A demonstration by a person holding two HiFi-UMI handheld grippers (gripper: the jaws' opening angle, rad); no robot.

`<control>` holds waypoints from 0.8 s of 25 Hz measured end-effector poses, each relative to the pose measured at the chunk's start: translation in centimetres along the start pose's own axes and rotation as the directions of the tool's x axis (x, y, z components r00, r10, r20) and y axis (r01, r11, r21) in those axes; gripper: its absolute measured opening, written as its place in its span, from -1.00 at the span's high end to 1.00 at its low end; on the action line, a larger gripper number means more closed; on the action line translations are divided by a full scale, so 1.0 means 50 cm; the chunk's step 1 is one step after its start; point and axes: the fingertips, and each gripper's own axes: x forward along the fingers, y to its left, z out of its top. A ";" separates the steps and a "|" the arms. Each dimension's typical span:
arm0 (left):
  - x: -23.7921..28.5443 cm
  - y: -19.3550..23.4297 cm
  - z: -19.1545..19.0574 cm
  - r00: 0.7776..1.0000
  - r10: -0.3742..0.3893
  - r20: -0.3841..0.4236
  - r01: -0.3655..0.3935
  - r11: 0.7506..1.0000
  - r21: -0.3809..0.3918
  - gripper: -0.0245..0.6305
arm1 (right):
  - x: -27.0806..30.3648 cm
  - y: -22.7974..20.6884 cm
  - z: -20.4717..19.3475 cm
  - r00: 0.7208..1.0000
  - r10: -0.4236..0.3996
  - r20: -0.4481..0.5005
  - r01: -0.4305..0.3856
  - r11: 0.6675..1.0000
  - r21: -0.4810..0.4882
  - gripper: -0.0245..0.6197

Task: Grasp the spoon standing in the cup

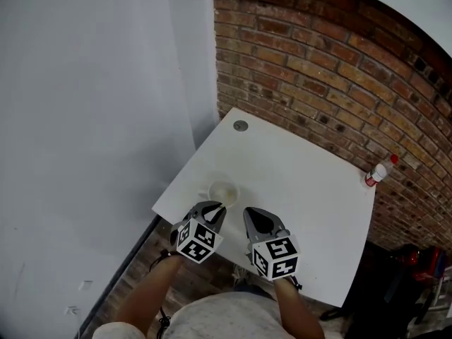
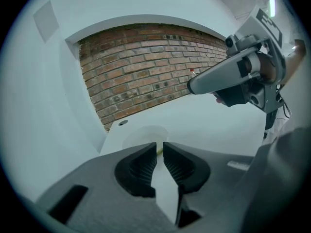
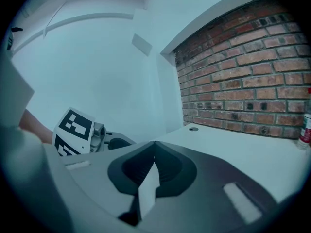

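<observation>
A white cup (image 1: pixel 223 191) stands near the left front edge of the white table (image 1: pixel 304 168). My left gripper (image 1: pixel 216 207) reaches the cup's near rim. In the left gripper view the cup (image 2: pixel 141 135) lies just past the jaws, and a thin pale spoon handle (image 2: pixel 159 150) shows between the tips of my left gripper (image 2: pixel 160 148), which are closed in on it with only a narrow slit. My right gripper (image 1: pixel 256 215) hovers to the right of the cup, shut and empty, its tips (image 3: pixel 154 143) touching. The spoon's bowl is hidden.
A small white bottle with a red cap (image 1: pixel 378 172) stands at the table's right corner by the brick wall (image 1: pixel 332 62). A round cable grommet (image 1: pixel 241 126) sits at the far corner. A white wall (image 1: pixel 92 119) runs along the left.
</observation>
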 end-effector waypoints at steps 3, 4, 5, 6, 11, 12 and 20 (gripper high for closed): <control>-0.001 0.000 0.000 1.000 -0.005 0.002 0.005 1.000 0.004 0.80 | 0.004 0.003 -0.002 1.000 0.003 0.000 -0.003 1.000 0.001 0.90; -0.001 0.000 -0.001 1.000 -0.007 0.003 0.007 1.000 0.003 0.81 | 0.005 0.004 -0.002 1.000 0.003 -0.001 -0.003 1.000 0.001 0.90; -0.002 0.000 -0.001 1.000 -0.008 0.005 0.008 1.000 0.001 0.83 | 0.005 0.005 -0.003 1.000 0.004 -0.001 -0.004 1.000 0.002 0.90; -0.002 0.000 -0.001 1.000 -0.007 0.006 0.007 1.000 0.000 0.89 | 0.004 0.006 -0.004 1.000 0.004 -0.001 -0.004 1.000 0.003 0.90; -0.003 0.004 -0.002 1.000 0.000 0.007 0.000 1.000 -0.016 0.90 | 0.002 0.007 -0.004 1.000 0.002 0.001 -0.002 1.000 0.006 0.90; -0.003 0.005 -0.003 1.000 0.000 0.007 0.000 1.000 -0.026 0.90 | 0.002 0.008 -0.005 1.000 0.001 0.002 -0.001 1.000 0.005 0.90; -0.020 0.023 0.005 0.999 0.029 0.038 -0.024 0.993 -0.116 0.90 | -0.001 0.015 0.003 1.000 -0.003 0.007 0.003 1.000 0.003 0.90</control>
